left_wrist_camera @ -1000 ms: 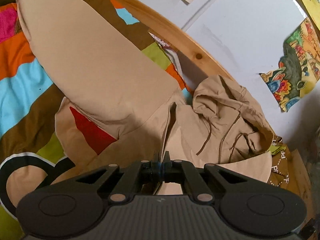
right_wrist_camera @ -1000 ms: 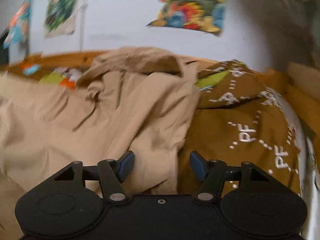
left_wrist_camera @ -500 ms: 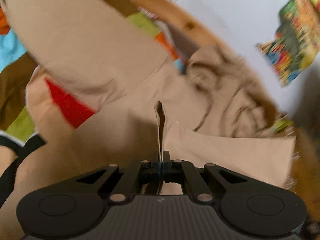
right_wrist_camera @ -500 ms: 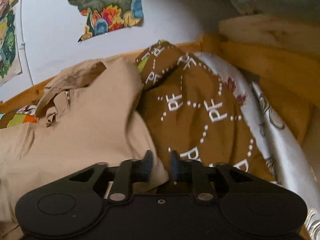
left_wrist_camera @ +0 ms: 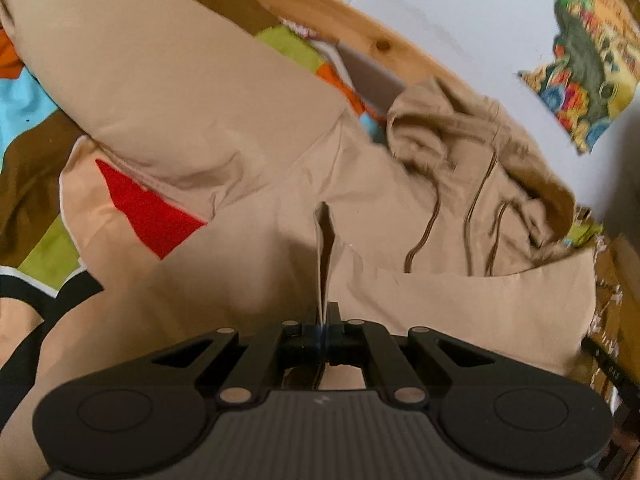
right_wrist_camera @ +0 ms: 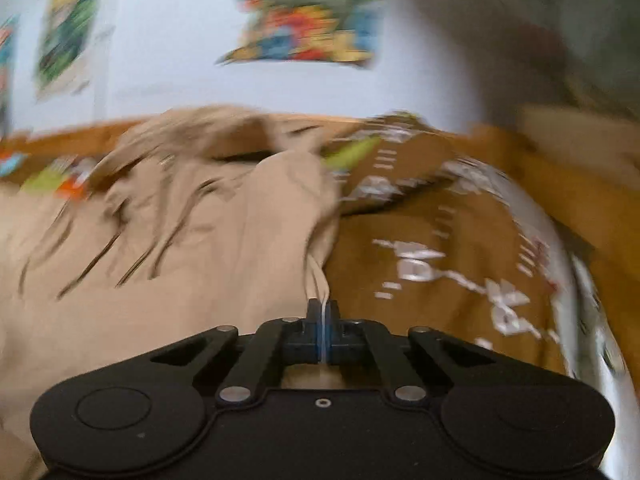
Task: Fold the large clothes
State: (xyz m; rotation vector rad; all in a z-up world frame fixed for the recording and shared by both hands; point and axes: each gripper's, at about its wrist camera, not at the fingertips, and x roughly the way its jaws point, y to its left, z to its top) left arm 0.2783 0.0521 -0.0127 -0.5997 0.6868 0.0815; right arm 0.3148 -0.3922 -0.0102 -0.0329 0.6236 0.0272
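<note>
Both grippers, left (left_wrist_camera: 323, 316) and right (right_wrist_camera: 322, 312), pinched the hoodie (left_wrist_camera: 248, 96) edge tight. It looked soft and floppy, best held by its edges.

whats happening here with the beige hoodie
A person is folding a tan hoodie spread on a bed with a colourful striped cover. The left gripper is shut on a pinched fold of its fabric, and the right gripper is shut on another edge beside a brown printed blanket. The right view is motion-blurred.
</note>
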